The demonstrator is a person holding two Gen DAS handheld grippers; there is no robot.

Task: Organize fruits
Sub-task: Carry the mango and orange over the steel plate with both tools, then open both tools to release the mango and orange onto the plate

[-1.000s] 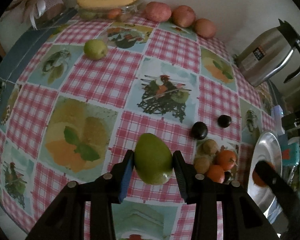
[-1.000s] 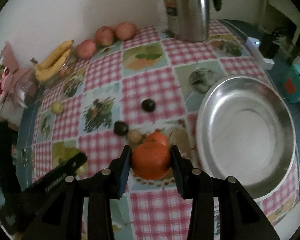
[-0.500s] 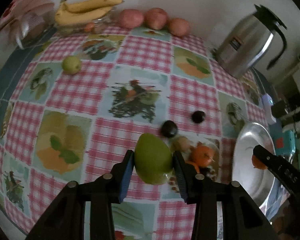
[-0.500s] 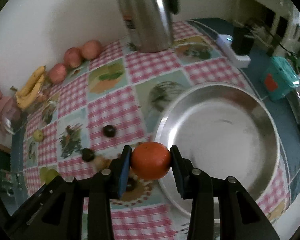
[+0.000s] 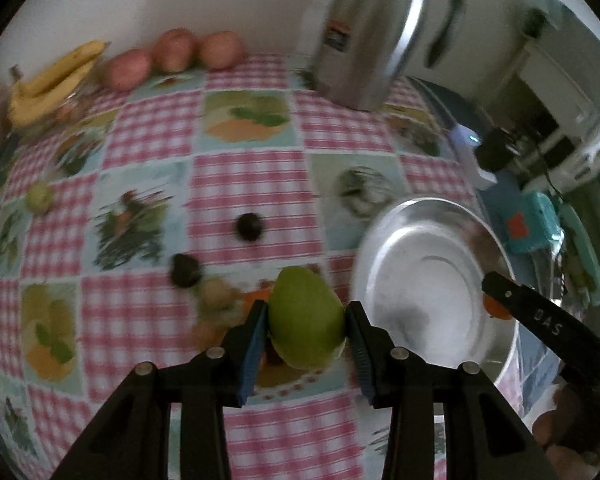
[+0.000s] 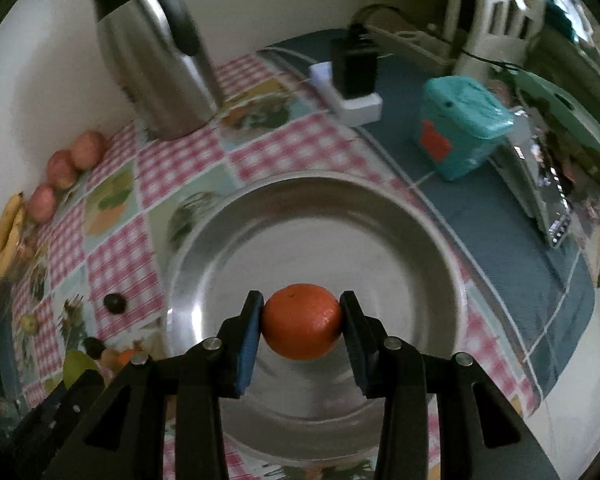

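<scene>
Steel plate point(image 6: 440, 240): taken as landmark. Orange point(image 6: 301, 321): clamped between the right gripper's point(image 6: 302, 326) fingers, held above the plate's middle. Green mango point(image 5: 306, 322): gripped by the left gripper point(image 5: 307, 330), held just beside the plate's rim, over the checked tablecloth point(image 5: 248, 184).

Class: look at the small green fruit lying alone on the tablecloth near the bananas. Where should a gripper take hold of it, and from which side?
Grip the small green fruit across its widest middle, coming from above. It looks roundish, though blurred, and lies on open tablecloth apart from the bananas, so fingers can likely drop on either side.
</scene>
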